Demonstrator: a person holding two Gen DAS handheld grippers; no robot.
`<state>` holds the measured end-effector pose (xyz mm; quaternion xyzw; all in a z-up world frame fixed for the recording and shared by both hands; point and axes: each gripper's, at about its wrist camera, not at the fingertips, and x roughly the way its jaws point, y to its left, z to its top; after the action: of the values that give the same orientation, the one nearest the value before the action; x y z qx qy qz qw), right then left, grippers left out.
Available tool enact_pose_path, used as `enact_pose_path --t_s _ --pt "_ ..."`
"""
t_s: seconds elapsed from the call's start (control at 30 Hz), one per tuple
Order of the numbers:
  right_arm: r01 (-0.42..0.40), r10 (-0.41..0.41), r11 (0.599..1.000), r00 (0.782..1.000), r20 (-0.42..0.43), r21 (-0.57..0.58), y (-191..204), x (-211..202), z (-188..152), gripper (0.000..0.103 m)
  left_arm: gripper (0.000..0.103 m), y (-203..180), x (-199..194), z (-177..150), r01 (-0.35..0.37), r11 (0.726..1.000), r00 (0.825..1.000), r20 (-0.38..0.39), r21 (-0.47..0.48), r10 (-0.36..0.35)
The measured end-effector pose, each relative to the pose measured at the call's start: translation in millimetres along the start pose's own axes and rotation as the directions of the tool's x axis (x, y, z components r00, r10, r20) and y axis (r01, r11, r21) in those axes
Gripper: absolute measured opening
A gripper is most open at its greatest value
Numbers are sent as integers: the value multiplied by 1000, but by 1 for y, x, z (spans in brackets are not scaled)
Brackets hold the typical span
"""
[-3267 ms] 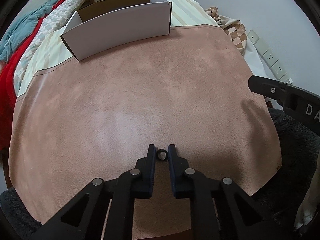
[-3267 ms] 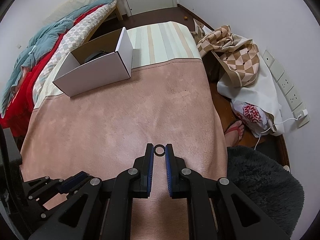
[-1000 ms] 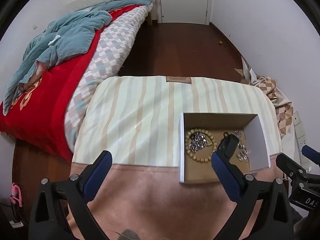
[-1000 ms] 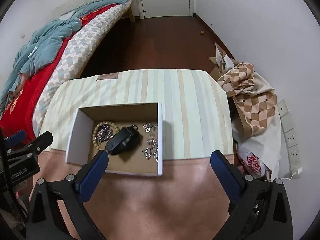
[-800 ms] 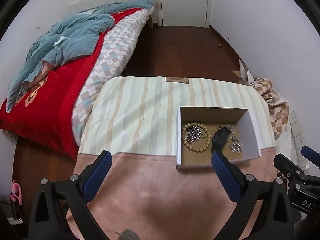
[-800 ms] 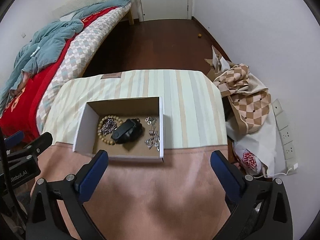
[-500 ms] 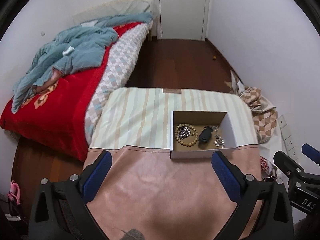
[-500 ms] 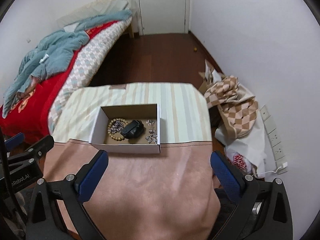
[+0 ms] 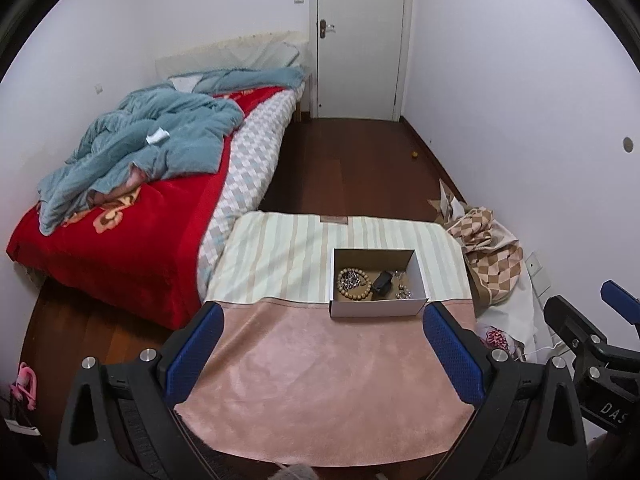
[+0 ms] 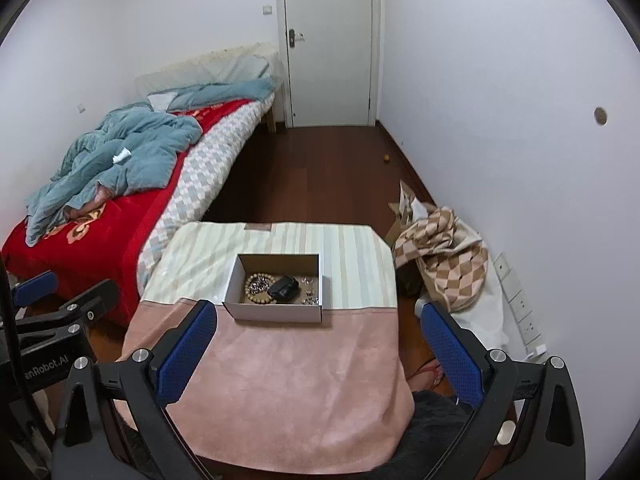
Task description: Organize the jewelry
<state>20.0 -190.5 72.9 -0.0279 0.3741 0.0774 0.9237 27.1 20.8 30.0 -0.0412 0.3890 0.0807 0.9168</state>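
A white cardboard box [image 9: 376, 307] stands on the table where the pink cloth [image 9: 320, 380] meets the striped cloth; it also shows in the right wrist view [image 10: 276, 310]. Inside lie a wooden bead bracelet [image 9: 352, 280], a black object [image 9: 382, 282] and small silver pieces [image 9: 403, 293]. My left gripper [image 9: 323, 344] is wide open and empty, held high and well back from the box. My right gripper [image 10: 319, 346] is also wide open and empty, high above the table's near end. The right gripper's body shows at the right edge of the left wrist view [image 9: 592, 344].
A bed with a red blanket [image 9: 120, 224] and a blue quilt [image 9: 152, 140] lies to the left. A checkered cloth heap [image 10: 444, 248] sits right of the table by wall sockets [image 10: 520, 308]. A closed door [image 9: 358, 36] is at the far end.
Both grippers, earlier shut on small rings low over the pink cloth, are now wide open and have pulled up and back; the box looks smaller and farther away.
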Motion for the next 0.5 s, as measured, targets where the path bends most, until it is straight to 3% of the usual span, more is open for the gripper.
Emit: enact_pose_path --t_s 0.27,0.5 --pt "-17 17 1000 999 34 3 2 -40 7 103 102 2 -20 -3 24 1000 999 -27 -6 -24" --pt "1 -2 1000 1000 14 8 -2 -32 20 103 102 -1 -8 4 18 1000 998 -62 -11 -19"
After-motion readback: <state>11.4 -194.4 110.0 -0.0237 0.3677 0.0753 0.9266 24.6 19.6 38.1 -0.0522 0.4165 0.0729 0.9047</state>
